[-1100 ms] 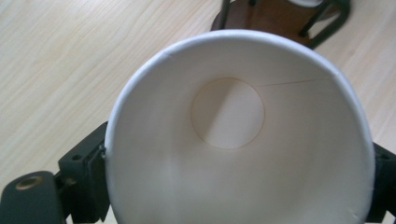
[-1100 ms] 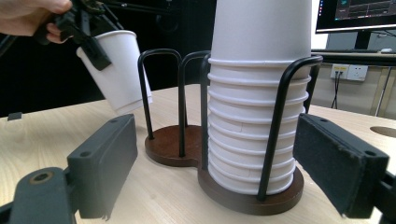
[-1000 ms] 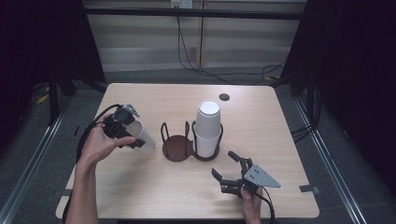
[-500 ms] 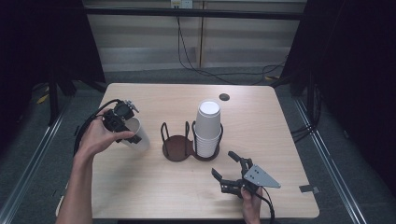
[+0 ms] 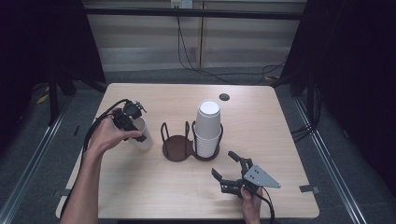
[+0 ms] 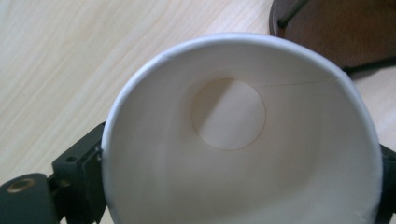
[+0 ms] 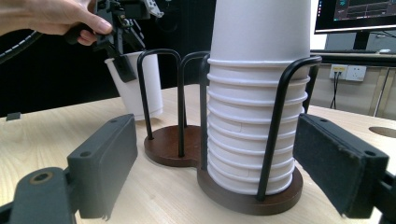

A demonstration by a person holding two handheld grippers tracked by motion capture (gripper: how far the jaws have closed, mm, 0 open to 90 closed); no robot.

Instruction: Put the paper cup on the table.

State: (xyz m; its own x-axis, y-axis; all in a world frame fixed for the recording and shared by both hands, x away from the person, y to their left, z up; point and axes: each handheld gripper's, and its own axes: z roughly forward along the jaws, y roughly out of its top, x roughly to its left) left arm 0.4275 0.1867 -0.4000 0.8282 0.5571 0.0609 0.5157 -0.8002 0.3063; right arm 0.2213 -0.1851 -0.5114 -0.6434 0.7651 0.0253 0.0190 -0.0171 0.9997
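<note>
White cup [image 5: 141, 135] stands between opening jaws of downturned left gripper [image 5: 133, 126].

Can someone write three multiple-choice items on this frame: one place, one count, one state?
1. Where does the single cup stand?
A. left of the holder
B. on the stack
C. on the floor

2. How many round bases does the cup holder have?
A. one
B. two
C. four

3. How are the right tongs?
A. shut on a cup
B. open, holding nothing
C. shut on the holder

Answers:
1. A: the high view shows it on the table, left of the holder, with the left tongs at its rim.
2. B: one bare, one under the cup stack.
3. B: the jaws stand wide apart, the stack well ahead of them.
</note>
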